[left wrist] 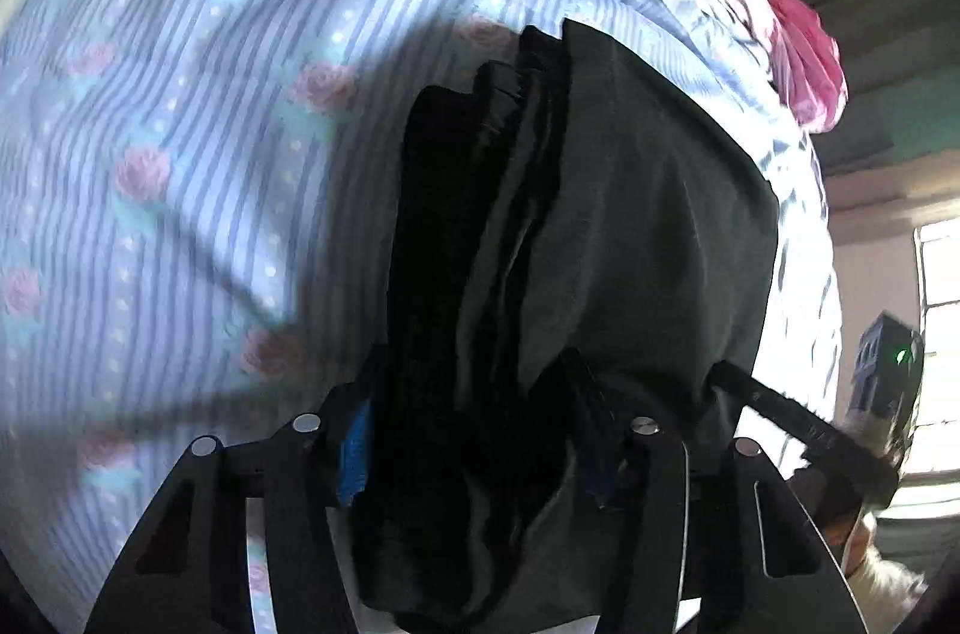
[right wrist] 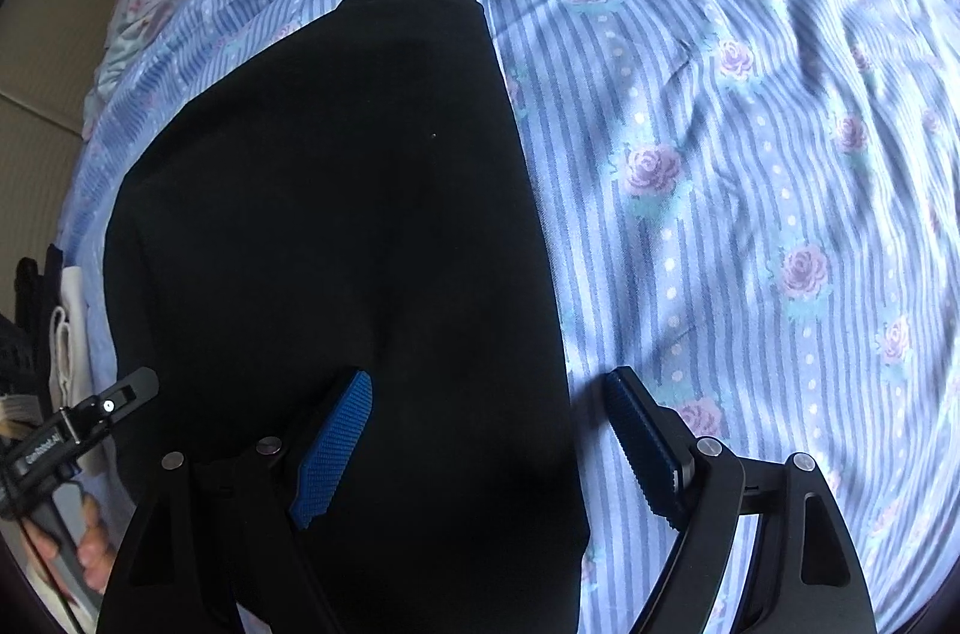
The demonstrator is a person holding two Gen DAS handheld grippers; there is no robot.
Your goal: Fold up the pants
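The black pants (right wrist: 336, 214) lie on the bed, seen flat in the right wrist view. In the left wrist view the pants (left wrist: 600, 226) rise in bunched folds between my fingers. My left gripper (left wrist: 474, 448) is shut on a thick fold of the pants, with blue pads (left wrist: 355, 454) pressed to the cloth. My right gripper (right wrist: 486, 442) is open, its left blue pad (right wrist: 333, 448) over the pants and its right pad (right wrist: 645, 445) over the sheet, straddling the pants' right edge. The left gripper also shows at the left edge of the right wrist view (right wrist: 90, 418).
The bed is covered by a blue striped sheet with pink roses (right wrist: 750, 154), wrinkled at the right. Pink bedding (left wrist: 807, 58) is bunched at the far edge. A bright window (left wrist: 942, 334) is at the right. White cloth (right wrist: 69, 328) hangs at the bed's left edge.
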